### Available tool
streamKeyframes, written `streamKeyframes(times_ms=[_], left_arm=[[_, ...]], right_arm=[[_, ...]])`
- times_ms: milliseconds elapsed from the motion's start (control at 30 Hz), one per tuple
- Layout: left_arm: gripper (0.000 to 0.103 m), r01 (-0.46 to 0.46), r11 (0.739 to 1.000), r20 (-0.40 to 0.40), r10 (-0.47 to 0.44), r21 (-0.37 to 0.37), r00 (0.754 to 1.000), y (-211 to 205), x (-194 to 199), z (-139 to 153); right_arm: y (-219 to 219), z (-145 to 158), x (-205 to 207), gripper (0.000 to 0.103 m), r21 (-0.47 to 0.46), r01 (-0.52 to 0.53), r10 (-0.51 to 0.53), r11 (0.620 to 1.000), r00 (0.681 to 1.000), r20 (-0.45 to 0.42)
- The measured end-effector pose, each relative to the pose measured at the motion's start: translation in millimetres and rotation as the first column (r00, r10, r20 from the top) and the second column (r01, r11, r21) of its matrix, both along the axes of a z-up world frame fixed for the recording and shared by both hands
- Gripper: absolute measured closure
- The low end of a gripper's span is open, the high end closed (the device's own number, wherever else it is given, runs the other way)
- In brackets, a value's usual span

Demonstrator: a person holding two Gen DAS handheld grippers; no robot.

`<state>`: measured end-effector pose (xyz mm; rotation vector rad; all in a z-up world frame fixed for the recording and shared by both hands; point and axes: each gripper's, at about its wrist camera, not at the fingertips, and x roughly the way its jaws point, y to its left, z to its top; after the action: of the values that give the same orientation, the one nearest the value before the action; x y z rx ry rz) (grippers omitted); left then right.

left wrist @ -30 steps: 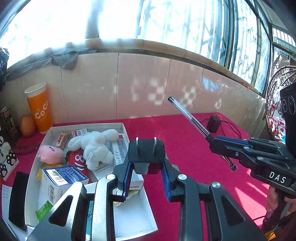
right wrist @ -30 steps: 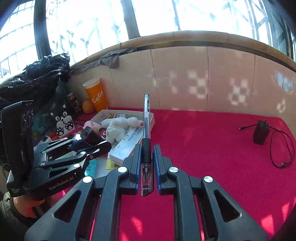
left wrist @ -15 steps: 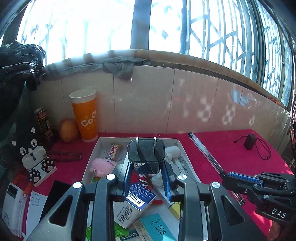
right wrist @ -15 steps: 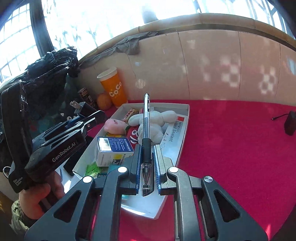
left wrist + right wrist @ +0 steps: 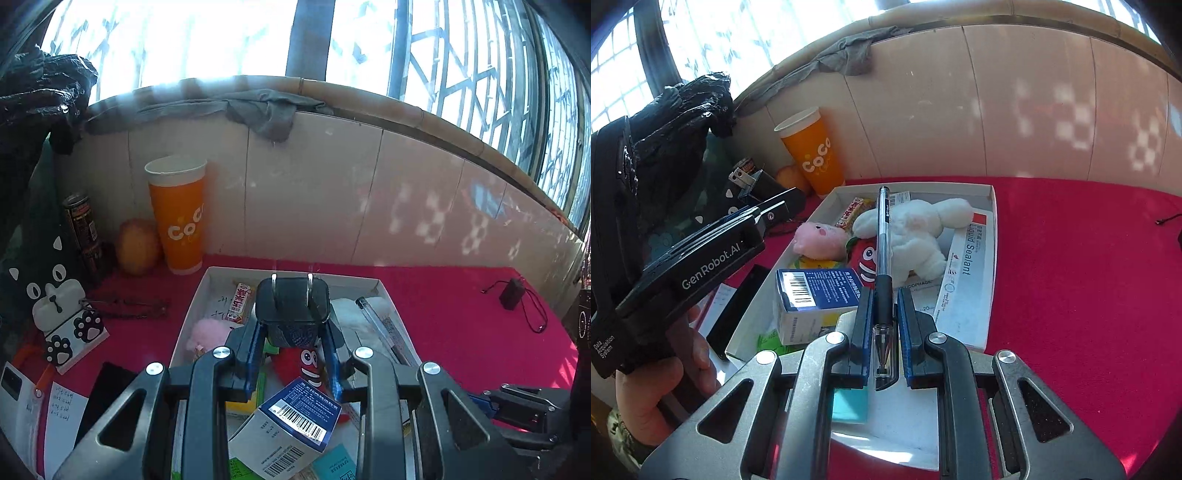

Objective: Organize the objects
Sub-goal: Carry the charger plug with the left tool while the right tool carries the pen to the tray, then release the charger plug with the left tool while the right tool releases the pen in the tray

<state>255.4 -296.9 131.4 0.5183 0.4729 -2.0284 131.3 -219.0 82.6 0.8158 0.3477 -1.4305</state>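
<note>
Right wrist – pen (image 5: pixel 881 258) between jaws

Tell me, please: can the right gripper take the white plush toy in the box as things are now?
Probably not yet. The right gripper is shut on the pen, so it has no free grip. The way itself looks free: the white plush toy lies uncovered on top in the white box.
</note>
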Motion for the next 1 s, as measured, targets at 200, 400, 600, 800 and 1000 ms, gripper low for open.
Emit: streamKeyframes(times_ms=[200, 400, 600, 800, 1000], left_arm=[[0.074, -0.001, 1.0, -0.004, 0.001, 0.019, 1.0, -10.7, 2.0, -7.4], [0.029, 0.005, 0.999, -0.021, -0.004, 0.038, 1.0, -16.5, 4.0, -10.7], [0.0, -0.055, 0.998, -0.017, 0.055, 0.009, 0.998, -7.9, 10.5, -7.0], [0.0, -0.045, 0.999, -0.048, 0.045, 0.001, 0.998, 8.8, 11.2, -1.1], [0.0, -0.041, 0.998, -0.042, 0.039, -0.038, 0.998, 36.7, 6.7, 9.4]], right_arm=[[-12.1, -8.2, 0.9, 0.091, 0.022, 0.006, -0.006, 1.0, 1.0, -0.01], [-18.9, -12.2, 7.6, 0.073, 0.029, -0.003, 0.005, 1.0, 0.999, -0.044], [-5.0, -7.4, 4.8, 0.016, -0.015, 0.023, -0.024, 1.0, 0.997, -0.07], [17.7, 3.4, -4.0, 0.004, -0.059, 0.07, -0.075, 0.996, 0.993, -0.09], [41.1, 12.2, -13.9, 0.0, -0.089, 0.112, -0.119, 0.99, 0.99, -0.08]])
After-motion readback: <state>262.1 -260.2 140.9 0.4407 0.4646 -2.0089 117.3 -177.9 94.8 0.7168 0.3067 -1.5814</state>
